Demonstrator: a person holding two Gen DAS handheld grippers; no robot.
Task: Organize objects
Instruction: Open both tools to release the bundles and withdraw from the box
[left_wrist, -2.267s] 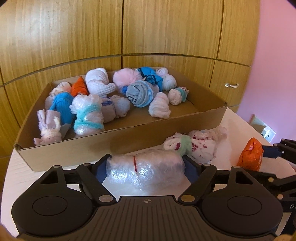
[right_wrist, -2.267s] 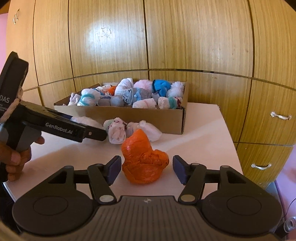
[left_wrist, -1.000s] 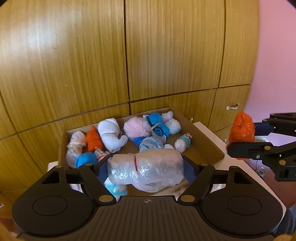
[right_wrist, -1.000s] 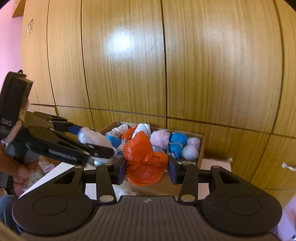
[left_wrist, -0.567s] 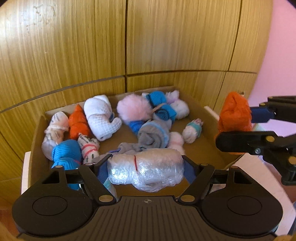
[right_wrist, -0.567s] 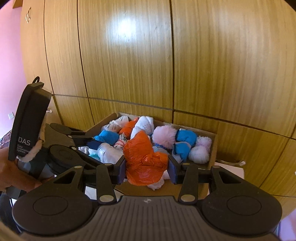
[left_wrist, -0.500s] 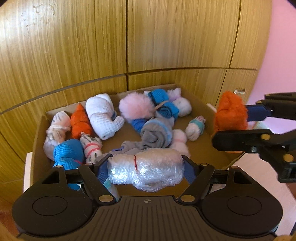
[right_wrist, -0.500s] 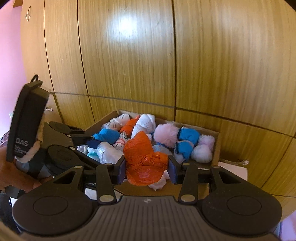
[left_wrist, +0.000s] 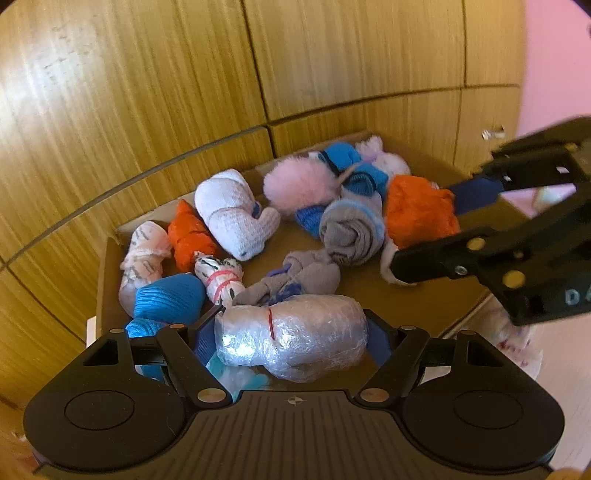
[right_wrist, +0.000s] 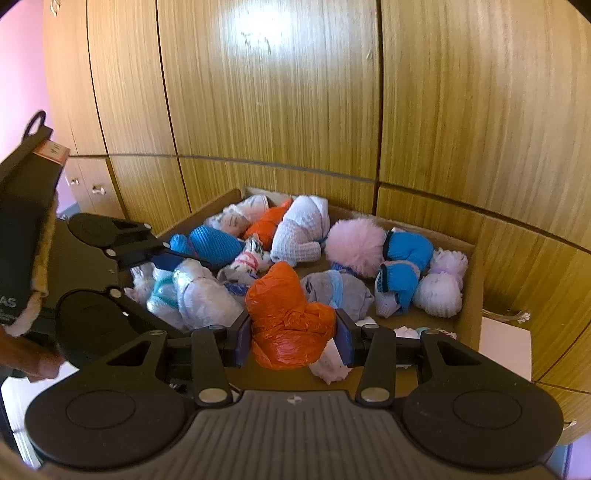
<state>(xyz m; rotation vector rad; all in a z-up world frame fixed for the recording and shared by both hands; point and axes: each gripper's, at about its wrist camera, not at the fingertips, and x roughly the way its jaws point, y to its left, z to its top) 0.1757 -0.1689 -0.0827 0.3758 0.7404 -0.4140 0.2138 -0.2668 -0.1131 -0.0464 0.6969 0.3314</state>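
Observation:
My left gripper (left_wrist: 291, 338) is shut on a clear plastic-wrapped bundle (left_wrist: 295, 339) with a red band, held over the near side of the cardboard box (left_wrist: 107, 266). My right gripper (right_wrist: 293, 334) is shut on an orange plastic bundle (right_wrist: 288, 321), held over the box (right_wrist: 474, 295). In the left wrist view the orange bundle (left_wrist: 417, 218) hangs over the box's right part. In the right wrist view the clear bundle (right_wrist: 203, 299) sits at the left. The box holds several rolled socks and bundles: pink fluffy (left_wrist: 299, 182), white knit (left_wrist: 229, 214), blue (left_wrist: 170, 299), grey (left_wrist: 351, 232).
Wooden cabinet doors (right_wrist: 277, 92) stand close behind the box. A white table edge (right_wrist: 506, 339) shows right of the box. A white bundle with red spots (left_wrist: 517, 336) lies on the table outside the box, partly behind the right gripper.
Both grippers have moved forward and lower over the box, each still holding its bundle. The orange bundle now hangs over the box's inside instead of beside its right wall.

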